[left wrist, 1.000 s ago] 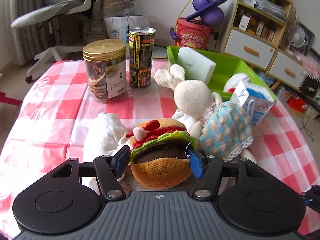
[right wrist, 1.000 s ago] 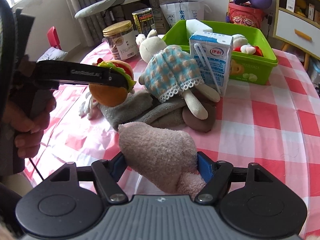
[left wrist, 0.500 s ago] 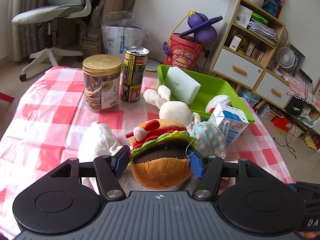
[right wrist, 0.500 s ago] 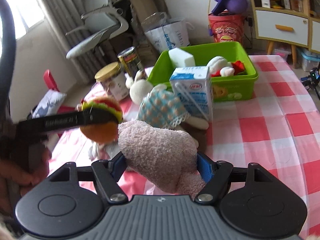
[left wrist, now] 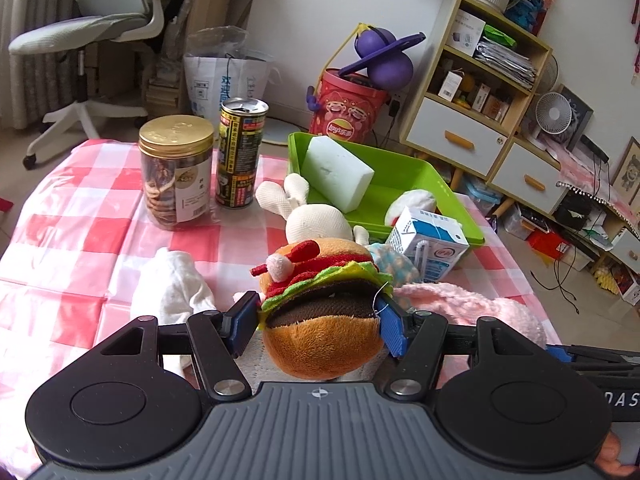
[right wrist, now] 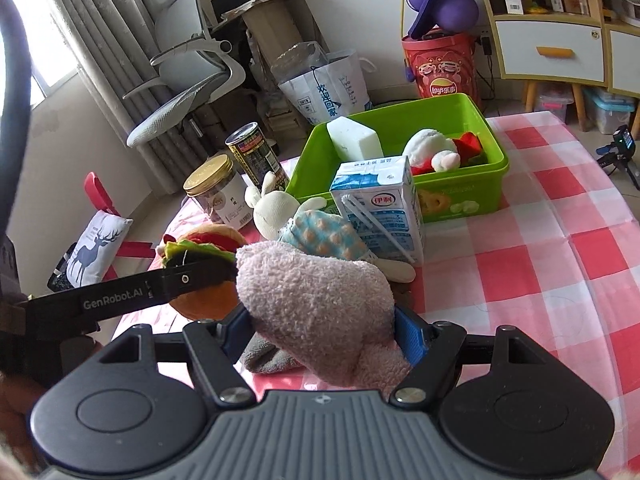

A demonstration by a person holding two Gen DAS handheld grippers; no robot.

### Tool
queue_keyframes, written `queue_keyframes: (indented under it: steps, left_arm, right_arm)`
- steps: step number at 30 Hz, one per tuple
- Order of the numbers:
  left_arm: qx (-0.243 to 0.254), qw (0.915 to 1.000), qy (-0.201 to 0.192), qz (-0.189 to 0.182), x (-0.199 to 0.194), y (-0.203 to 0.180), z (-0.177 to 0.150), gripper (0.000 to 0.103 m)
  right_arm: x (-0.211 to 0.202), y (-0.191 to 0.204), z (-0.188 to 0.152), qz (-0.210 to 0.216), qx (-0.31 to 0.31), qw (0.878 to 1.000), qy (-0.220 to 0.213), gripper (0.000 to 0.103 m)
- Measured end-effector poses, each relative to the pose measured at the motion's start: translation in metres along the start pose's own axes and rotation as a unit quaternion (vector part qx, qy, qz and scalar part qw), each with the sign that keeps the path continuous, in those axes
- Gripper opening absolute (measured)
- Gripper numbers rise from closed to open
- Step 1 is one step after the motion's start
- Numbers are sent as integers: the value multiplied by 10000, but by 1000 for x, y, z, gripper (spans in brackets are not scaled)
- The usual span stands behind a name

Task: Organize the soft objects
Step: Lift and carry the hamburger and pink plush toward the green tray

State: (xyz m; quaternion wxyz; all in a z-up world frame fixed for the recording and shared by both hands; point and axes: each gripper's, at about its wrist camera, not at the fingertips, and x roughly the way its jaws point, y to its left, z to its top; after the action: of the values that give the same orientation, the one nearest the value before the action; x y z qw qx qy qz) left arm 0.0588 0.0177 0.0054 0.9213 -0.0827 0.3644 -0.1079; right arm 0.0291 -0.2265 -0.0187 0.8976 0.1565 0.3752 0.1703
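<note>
A plush burger [left wrist: 320, 312] is pinched between the blue pads of the left gripper [left wrist: 318, 322], lifted above the checked table [left wrist: 80, 240]. A pink plush [right wrist: 320, 304] is pinched likewise by the right gripper [right wrist: 322, 330]. Beyond, a rabbit doll [right wrist: 304, 224] and milk carton [right wrist: 380, 208] are seen before a green bin [right wrist: 460, 196].

The rabbit doll [left wrist: 316, 222] beyond the left jaws is mostly hidden behind the burger plush [left wrist: 320, 312] they hold. Beneath the right jaws, a grey cloth [right wrist: 268, 354] shows only an edge under the pink plush [right wrist: 316, 304]. The print on the can [left wrist: 239, 156] is too small to read.
</note>
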Motion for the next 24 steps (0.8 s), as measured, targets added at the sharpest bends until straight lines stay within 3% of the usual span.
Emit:
queue_keyframes:
  steps: [9,18,24]
  left_arm:
    - [-146,9999,-66,-48,-1,-2,4,62]
    - [-69,9987,-490,-137,-8,-22,20,63]
    - [-292,9973,-621,-262,-4,-29,31,64]
  right_arm:
    - [0,-1,4,-41,61,9999,-114,46]
    - [-20,0,23,44,141,9961,-872,46]
    - [-30,-6,39,4,235,9904,-1361,46]
